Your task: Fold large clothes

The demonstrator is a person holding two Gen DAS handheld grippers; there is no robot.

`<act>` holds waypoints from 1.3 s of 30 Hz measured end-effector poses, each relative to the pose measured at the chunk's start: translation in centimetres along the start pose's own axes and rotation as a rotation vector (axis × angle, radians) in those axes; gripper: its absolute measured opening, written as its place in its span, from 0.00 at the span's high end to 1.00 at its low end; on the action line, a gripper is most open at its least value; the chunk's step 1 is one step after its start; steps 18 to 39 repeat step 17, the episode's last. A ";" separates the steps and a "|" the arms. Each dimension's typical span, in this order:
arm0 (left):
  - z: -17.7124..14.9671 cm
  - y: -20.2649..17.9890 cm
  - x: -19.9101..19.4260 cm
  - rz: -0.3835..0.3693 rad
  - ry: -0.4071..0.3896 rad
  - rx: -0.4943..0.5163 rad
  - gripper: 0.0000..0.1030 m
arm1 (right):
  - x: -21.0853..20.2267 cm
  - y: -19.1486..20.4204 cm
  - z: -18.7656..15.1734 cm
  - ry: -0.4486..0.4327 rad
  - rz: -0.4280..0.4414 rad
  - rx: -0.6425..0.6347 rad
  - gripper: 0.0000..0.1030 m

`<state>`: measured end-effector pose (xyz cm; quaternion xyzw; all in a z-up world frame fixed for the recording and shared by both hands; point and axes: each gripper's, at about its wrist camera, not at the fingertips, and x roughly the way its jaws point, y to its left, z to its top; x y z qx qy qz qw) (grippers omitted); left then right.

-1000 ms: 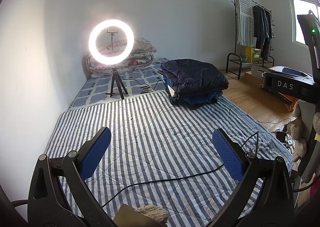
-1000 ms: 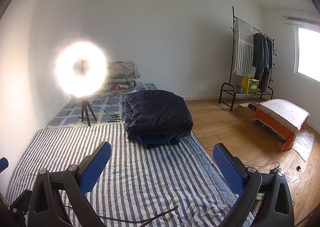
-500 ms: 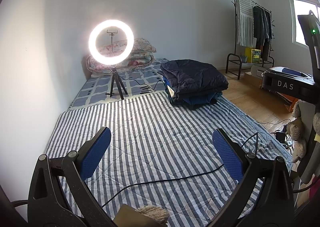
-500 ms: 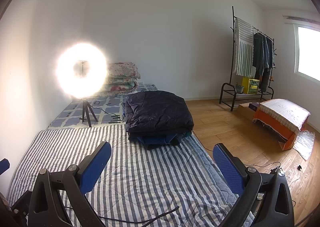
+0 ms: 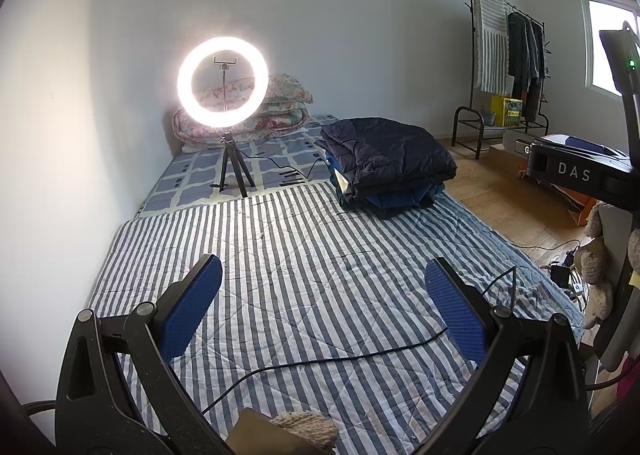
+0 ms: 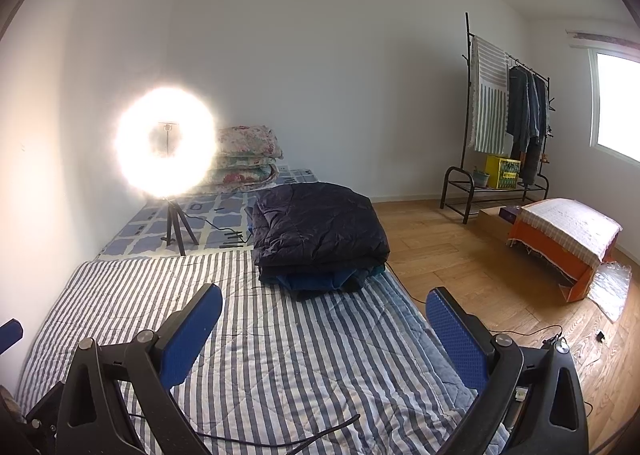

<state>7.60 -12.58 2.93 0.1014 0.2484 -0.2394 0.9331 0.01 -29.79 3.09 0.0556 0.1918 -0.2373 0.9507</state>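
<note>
Striped bedcover [image 5: 304,295] bare, unchanged; folded dark jackets [image 6: 320,235] stacked far right. Left gripper [image 5: 324,291] and right gripper [image 6: 324,319] still agape, empty: folding apparently finished.

Striped mattress [image 5: 304,275], stack of folded clothes [image 5: 384,163] at far edge, black cable [image 5: 320,361] across it

Both grippers have black frames with silver screws and blue textured fingers [image 5: 454,305].

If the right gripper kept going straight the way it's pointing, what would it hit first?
Probably the stack of folded clothes on the striped quilt; the right gripper, open and empty, points just below it, though depth is uncertain.
</note>
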 end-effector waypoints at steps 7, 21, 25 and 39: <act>0.0 0.2 -0.2 0.010 -0.005 -0.003 0.00 | -0.1 0.0 -0.1 0.000 -0.001 0.000 0.00; 0.1 0.5 -0.3 0.010 -0.009 -0.016 0.00 | 0.0 0.2 -0.2 0.004 0.003 -0.006 0.00; 0.1 0.5 -0.3 0.010 -0.009 -0.016 0.00 | 0.0 0.2 -0.2 0.004 0.003 -0.006 0.00; 0.1 0.5 -0.3 0.010 -0.009 -0.016 0.00 | 0.0 0.2 -0.2 0.004 0.003 -0.006 0.00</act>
